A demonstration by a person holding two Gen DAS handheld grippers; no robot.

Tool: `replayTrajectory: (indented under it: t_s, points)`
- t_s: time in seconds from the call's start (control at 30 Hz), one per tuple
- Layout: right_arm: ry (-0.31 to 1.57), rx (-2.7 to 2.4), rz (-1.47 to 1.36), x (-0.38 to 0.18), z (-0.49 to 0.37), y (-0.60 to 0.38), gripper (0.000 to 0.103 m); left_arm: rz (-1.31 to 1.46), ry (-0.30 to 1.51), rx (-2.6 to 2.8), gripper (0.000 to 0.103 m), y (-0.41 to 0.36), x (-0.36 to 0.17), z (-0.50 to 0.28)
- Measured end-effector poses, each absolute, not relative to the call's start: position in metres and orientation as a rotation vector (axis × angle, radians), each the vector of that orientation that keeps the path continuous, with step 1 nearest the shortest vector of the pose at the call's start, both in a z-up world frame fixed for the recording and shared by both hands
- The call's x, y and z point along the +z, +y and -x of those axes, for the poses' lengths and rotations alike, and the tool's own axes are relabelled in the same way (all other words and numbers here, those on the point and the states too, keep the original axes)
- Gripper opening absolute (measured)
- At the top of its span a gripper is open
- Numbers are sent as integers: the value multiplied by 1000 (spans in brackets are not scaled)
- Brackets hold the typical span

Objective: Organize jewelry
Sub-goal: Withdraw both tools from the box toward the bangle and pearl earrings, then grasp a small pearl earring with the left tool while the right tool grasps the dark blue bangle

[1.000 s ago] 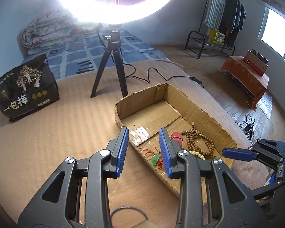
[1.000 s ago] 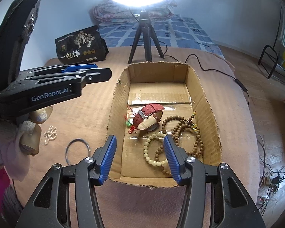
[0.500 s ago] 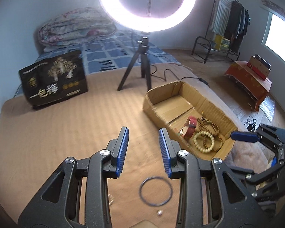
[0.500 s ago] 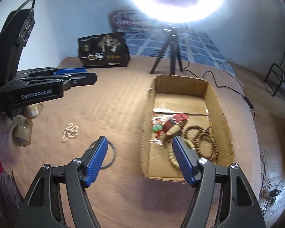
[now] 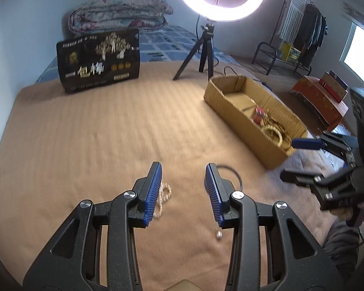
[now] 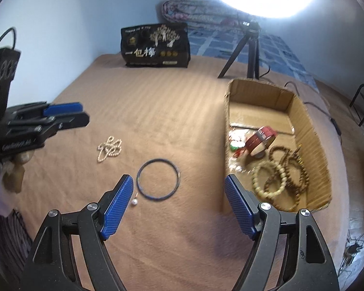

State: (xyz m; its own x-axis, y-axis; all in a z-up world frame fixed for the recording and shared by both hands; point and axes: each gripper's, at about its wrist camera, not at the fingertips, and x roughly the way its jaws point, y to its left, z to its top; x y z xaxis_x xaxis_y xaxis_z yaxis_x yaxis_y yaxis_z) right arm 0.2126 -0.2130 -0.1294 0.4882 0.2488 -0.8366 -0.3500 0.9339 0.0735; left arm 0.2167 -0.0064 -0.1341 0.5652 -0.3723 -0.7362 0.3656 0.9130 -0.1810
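A cardboard box (image 6: 313,131) (image 5: 230,104) lies on the tan bed cover and holds a red watch (image 6: 260,140), wooden bead bracelets (image 6: 293,167), a pale bead bracelet (image 6: 270,180) and a green-red charm (image 6: 236,144). On the cover lie a pearl strand (image 6: 109,149) (image 5: 163,197), a dark bangle (image 6: 157,179) and a small pearl earring (image 6: 134,201) (image 5: 218,234). My left gripper (image 5: 183,184) is open and empty, above the pearl strand. My right gripper (image 6: 178,201) is open wide and empty, just in front of the bangle.
A black snack bag (image 6: 155,46) and a ring light on a tripod (image 6: 250,48) stand at the back. A folded quilt (image 5: 119,12) lies behind them. The bed's right edge drops to the floor, with cables (image 6: 354,249).
Both grippers have pulled back and left, away from the box. The right jaws have opened wider. The pearl strand, bangle and earring have come into view below them.
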Motion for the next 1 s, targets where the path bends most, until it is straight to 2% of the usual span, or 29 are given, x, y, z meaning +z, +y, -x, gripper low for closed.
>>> replayTrajectory:
  t_s: [0.53,1.0]
  points:
    - [1149,398,-12,-161,-232,-196,77,7,974,-566,38,-29,-187,-154]
    - [1232,363,40,-199,-254,-175,77,-33,997,-562,36,-45,-214,-156]
